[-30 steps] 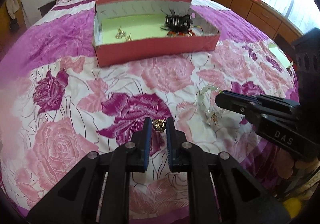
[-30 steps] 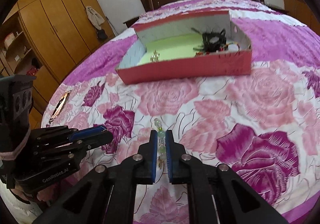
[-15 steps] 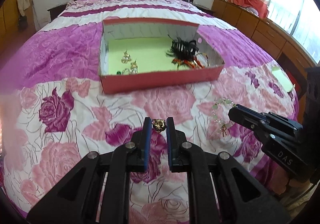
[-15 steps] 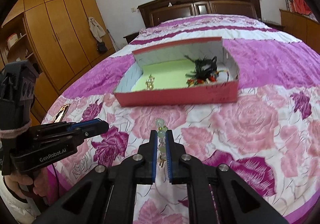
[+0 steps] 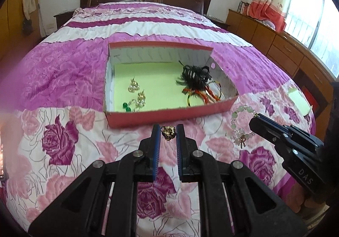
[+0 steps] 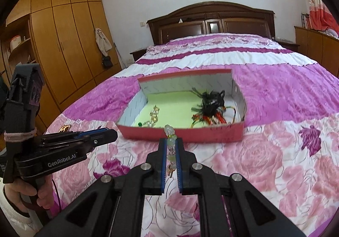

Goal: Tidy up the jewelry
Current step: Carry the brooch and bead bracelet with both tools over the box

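1. Our left hand-held gripper [image 5: 168, 131] pinches a small gold ornament [image 5: 168, 131] between its 2 blue-padded fingertips [image 5: 156, 133], lifted off the bed [image 5: 63, 143].
2. Just ahead of that left hand-held gripper stands the red box [image 5: 169, 116], its near wall almost at the fingertips.
3. Inside the box, on the pale green lining, we see 2 gold-and-pearl earrings [image 5: 137, 93] and green beads [image 5: 125, 107] ahead and to the left, and a black hair clip [image 5: 196, 75] tangled with red-and-gold bangles [image 5: 203, 94] ahead and to the right.
4. Our right hand-held gripper [image 6: 171, 143] is closed on a pale green bead bracelet [image 6: 170, 141]; the beads run along the gap between its fingers and stick out past the tips, with a small gold charm hanging further back.
5. From the left wrist view, the right hand-held gripper [image 5: 257, 123] sits to the right, and the bracelet [image 5: 241, 124] loops out of its tip above the bedspread, near the box's right front corner.
6. From the right wrist view, the box [image 6: 184, 133] lies straight ahead, and the left hand-held gripper [image 6: 112, 133] points toward it from the left, held by a hand [image 6: 31, 192].
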Available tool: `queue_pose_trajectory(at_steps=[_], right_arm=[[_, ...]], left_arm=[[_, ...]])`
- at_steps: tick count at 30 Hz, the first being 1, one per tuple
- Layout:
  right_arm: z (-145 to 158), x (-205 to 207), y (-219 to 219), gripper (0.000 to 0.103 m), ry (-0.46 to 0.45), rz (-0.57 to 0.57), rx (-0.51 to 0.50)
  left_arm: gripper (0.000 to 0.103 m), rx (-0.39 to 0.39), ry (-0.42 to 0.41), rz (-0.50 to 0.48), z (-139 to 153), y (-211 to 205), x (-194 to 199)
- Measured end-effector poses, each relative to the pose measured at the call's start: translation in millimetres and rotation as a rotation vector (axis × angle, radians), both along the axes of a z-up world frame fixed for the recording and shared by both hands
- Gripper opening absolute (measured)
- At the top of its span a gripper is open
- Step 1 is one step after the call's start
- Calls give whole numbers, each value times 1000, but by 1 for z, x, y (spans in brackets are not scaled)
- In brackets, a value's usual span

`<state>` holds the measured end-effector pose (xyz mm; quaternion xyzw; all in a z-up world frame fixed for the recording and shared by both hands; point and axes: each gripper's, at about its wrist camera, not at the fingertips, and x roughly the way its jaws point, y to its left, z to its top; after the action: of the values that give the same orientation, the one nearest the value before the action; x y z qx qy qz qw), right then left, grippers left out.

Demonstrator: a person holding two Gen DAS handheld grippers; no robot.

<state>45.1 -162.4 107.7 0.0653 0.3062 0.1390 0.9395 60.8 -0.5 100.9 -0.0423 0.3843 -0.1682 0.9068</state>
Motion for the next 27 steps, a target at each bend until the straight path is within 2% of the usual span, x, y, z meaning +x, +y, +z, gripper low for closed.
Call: queue_pose_trajectory(at_steps=[19,27], right_arm=[[15,37,-2,9,-67,-12,-14],[13,61,-4,9,-72,-18,-13]], left_arm=[[6,-7,-40,40,9,0,37],[6,-9,-33,49,2,-1,58]])
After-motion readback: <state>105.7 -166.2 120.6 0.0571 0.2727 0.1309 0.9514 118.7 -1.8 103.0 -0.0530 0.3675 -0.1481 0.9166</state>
